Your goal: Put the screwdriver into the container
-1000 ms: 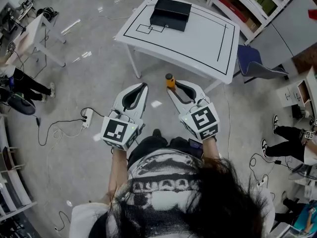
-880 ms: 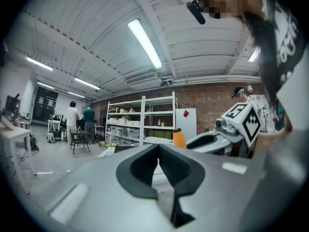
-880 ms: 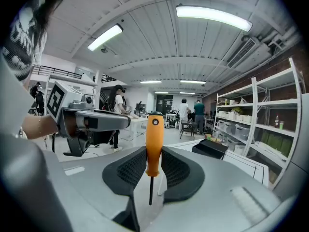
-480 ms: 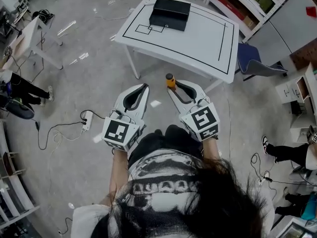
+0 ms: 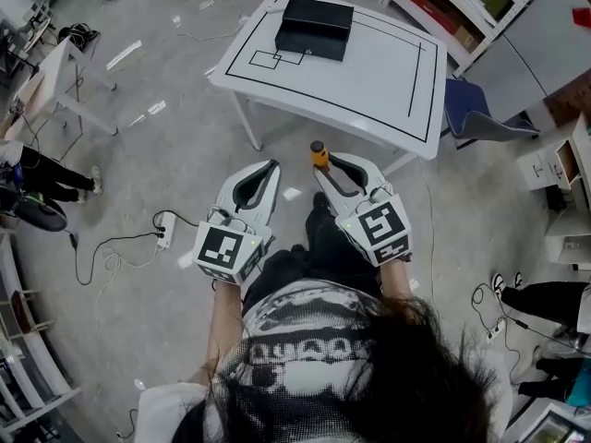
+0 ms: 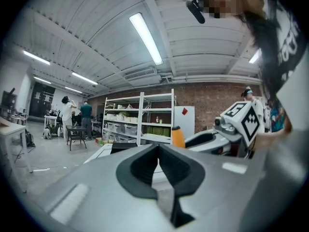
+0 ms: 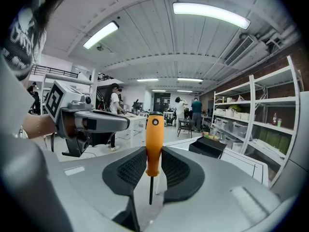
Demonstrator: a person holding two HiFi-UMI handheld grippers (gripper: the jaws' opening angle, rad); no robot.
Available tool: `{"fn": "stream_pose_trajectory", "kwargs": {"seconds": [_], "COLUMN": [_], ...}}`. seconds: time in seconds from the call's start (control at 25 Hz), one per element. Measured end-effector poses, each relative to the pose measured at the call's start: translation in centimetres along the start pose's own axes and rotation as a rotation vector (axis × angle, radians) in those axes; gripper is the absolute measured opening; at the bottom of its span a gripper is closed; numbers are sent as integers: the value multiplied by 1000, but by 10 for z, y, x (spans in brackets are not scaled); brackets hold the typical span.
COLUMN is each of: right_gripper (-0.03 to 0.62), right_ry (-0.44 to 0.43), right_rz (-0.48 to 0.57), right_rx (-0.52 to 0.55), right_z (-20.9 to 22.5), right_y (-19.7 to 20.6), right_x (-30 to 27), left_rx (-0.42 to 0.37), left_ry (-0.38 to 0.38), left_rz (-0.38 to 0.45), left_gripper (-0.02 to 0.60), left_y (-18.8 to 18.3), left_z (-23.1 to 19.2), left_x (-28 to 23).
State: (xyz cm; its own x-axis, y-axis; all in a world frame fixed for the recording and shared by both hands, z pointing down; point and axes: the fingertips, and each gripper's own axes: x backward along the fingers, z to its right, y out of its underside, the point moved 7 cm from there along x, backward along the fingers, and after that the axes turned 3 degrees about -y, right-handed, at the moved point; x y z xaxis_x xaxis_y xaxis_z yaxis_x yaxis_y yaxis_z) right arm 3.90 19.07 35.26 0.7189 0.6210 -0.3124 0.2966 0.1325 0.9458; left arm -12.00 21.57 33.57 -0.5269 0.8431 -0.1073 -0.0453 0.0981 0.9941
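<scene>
The right gripper (image 7: 153,154) is clenched on the screwdriver (image 7: 154,141). Its orange handle is pinched upright between the two black pads, and the thin dark shaft points down below them. The left gripper (image 6: 157,149) is closed, its tips brought together, and nothing is held in it.

In the head view, both grippers are held side by side in front of the person's body, over the grey floor (image 5: 185,137). A cube with square markers is carried at the rear of each. The top of the orange handle is seen at the tip of the right gripper.

Ahead of the grippers, and well apart from them, stands a white table (image 5: 369,77) marked with black lines. The black container (image 5: 315,28) is placed on the far left part of the tabletop, just beside small rectangles outlined there.

A blue chair (image 5: 473,116) is set at the table's right side, and shelving (image 5: 466,3) is seen beyond it. On the floor to the left, a white power strip (image 5: 165,232) with a trailing cable is laid. The legs (image 5: 51,169) of another person are seen at the left edge.
</scene>
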Motion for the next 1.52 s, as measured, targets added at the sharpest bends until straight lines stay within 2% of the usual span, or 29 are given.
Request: {"fn": "stream_pose_trajectory", "kwargs": {"seconds": [0.52, 0.88, 1.12, 1.52], "right_gripper": [101, 101, 101, 101], "right_ry": [-54, -100, -125, -176], "right_rz": [-22, -41, -36, -25], "right_rx": [0, 5, 10, 20], "right_z": [118, 193, 227, 256], "right_y": [4, 8, 12, 18], "right_x": [-63, -97, -107, -118], "left_rx": [8, 13, 11, 14], "left_ry": [-30, -86, -113, -150], "left_rz": [-26, -48, -71, -92], "left_gripper": [0, 0, 0, 0], "left_y": [-6, -12, -14, -16], "left_z": [-42, -62, -61, -58], "left_x": [-126, -199, -231, -263]}}
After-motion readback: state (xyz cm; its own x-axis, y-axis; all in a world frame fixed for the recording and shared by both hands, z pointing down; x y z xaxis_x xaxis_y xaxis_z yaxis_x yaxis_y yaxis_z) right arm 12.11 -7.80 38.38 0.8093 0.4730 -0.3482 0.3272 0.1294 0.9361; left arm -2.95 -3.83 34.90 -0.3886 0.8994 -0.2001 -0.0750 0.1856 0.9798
